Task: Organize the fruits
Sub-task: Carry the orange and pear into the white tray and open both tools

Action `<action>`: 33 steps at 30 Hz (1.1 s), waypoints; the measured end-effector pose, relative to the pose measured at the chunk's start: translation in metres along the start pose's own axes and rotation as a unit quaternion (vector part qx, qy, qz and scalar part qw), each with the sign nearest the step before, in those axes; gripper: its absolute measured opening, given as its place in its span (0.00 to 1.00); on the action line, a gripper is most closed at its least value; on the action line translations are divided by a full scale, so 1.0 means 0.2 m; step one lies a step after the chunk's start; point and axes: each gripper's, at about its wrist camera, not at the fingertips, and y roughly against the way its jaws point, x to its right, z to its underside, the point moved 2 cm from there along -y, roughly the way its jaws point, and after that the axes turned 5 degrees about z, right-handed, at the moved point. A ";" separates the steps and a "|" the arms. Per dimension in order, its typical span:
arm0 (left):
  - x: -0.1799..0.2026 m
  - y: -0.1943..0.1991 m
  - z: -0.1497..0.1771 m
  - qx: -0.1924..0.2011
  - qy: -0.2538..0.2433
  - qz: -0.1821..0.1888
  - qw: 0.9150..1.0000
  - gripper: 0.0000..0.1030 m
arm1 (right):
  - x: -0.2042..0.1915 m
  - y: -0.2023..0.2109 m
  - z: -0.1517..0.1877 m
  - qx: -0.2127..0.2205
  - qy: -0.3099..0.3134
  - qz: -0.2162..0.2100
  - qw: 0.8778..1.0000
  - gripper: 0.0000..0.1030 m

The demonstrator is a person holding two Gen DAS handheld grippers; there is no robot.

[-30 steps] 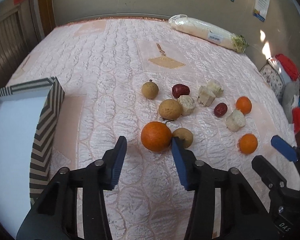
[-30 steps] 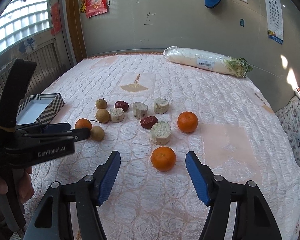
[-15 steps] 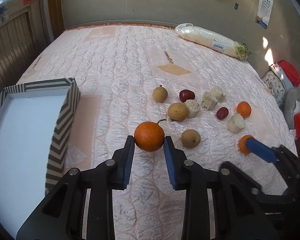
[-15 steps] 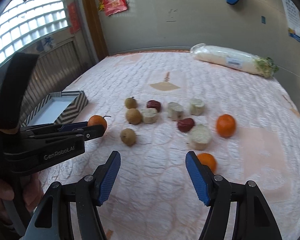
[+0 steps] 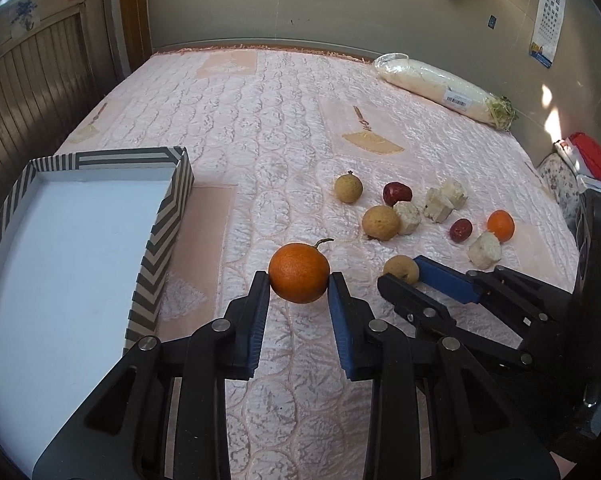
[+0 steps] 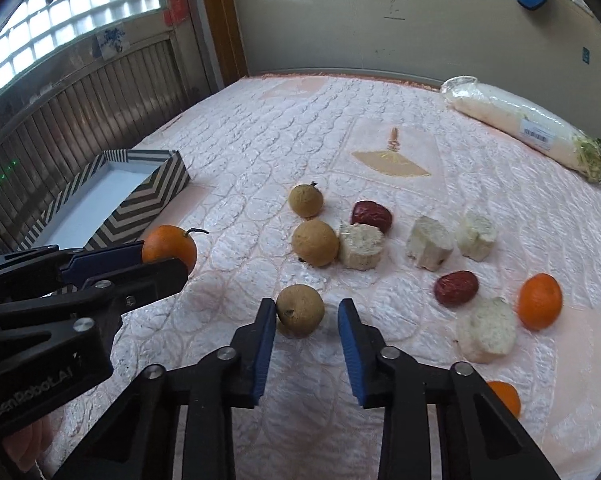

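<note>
My left gripper point(image 5: 299, 280) is shut on an orange with a stem point(image 5: 299, 267) and holds it above the bed, right of the striped box point(image 5: 172, 208); the orange also shows in the right wrist view point(image 6: 168, 245). My right gripper point(image 6: 307, 312) is open, its fingers on either side of a tan round fruit point(image 6: 300, 310) lying on the bed; the left pad touches it or nearly does. Two more tan fruits point(image 6: 314, 242), two red dates point(image 6: 371, 215), several pale chunks point(image 6: 360, 246) and two small oranges point(image 6: 539, 301) lie beyond and to the right.
The striped box has a white inside point(image 5: 60, 256) and sits at the bed's left. A wrapped white radish point(image 5: 440, 90) lies at the far right by the wall. A wooden slatted panel point(image 6: 80, 92) runs along the left side.
My left gripper has closed on the stemmed orange and lifted it toward the box side. My right gripper has left the small orange, moved left and narrowed around the tan fruit.
</note>
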 end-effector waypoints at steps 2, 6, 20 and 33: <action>-0.01 0.00 0.01 -0.005 0.003 0.000 1.000 0.29 | -0.01 0.00 0.00 0.002 0.002 0.002 1.000 0.22; -0.01 0.02 0.02 -0.004 0.007 0.000 1.000 0.28 | -0.01 0.03 0.01 0.004 -0.004 0.003 1.000 0.22; -0.11 0.24 0.00 0.029 0.018 -0.025 0.999 0.28 | -0.17 0.23 -0.06 0.048 0.007 -0.015 0.999 0.22; -0.53 0.34 -0.03 0.044 0.075 -0.087 0.992 0.28 | -0.55 0.19 -0.21 0.055 0.067 -0.063 0.994 0.22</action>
